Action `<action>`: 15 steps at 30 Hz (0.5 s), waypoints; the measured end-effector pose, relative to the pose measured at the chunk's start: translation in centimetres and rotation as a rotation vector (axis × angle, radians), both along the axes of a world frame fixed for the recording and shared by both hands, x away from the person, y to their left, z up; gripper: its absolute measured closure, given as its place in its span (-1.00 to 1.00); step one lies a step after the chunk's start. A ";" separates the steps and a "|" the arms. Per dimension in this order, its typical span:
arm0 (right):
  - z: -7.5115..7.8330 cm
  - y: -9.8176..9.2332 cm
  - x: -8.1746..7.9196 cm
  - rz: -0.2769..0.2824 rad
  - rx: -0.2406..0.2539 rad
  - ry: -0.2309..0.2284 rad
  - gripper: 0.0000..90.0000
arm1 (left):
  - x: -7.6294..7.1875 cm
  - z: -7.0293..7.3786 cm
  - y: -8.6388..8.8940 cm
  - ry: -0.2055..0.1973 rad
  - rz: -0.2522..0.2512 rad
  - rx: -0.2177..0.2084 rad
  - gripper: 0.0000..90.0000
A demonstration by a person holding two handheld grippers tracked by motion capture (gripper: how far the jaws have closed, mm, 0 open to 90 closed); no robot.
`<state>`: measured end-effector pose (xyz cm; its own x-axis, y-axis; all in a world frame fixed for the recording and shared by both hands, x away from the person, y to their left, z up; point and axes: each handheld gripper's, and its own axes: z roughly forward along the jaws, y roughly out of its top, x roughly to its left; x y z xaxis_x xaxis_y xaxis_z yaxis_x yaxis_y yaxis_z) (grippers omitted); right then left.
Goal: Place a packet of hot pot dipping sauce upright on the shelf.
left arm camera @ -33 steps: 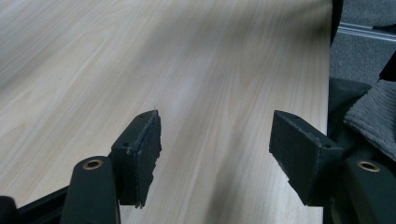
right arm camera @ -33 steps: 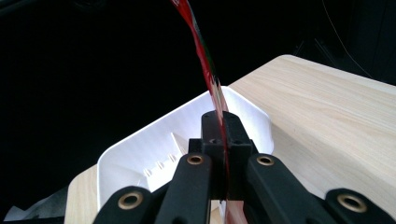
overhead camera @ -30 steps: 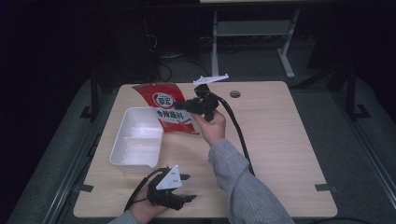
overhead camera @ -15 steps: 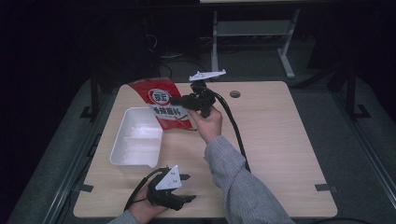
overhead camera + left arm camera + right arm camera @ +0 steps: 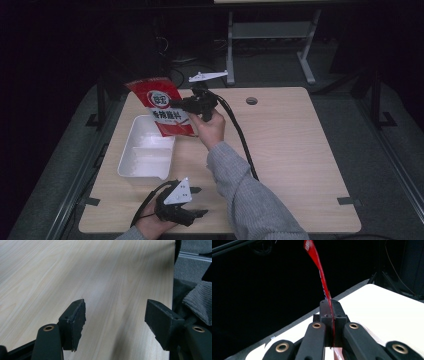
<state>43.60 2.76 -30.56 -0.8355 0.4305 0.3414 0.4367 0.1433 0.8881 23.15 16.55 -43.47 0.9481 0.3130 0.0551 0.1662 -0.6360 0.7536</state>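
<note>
Pinching flat glossy red pouch, right gripper clamped.

Only the red pouch is carrying print. In the high view its front is showing a round white-ringed emblem near the top with marks inside, too small to read. Below that, a white band is carrying four dark Chinese characters; they are looking like 香辣蘸料, but I'm not certain at this size. In the right gripper view the pouch is showing edge-on; some white print is sitting at its top end, blurred and unreadable. Nothing else in the three views is bearing a readable label, number or sign.
</note>
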 end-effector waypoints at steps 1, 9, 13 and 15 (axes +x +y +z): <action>-0.2 0.3 0.2 0.001 0.000 0.004 0.99 | 0.0 0.0 0.0 0.001 0.000 -0.002 -0.28; -1.6 3.2 2.0 0.018 0.009 0.035 0.99 | 0.1 0.0 0.1 -0.002 -0.004 0.008 -0.29; -2.6 4.3 2.7 0.023 0.030 0.065 0.99 | 0.1 -0.1 0.1 0.002 -0.004 0.008 -0.29; -3.3 4.8 3.0 0.023 0.026 0.082 0.99 | 0.1 -0.1 0.0 0.004 -0.005 0.011 -0.29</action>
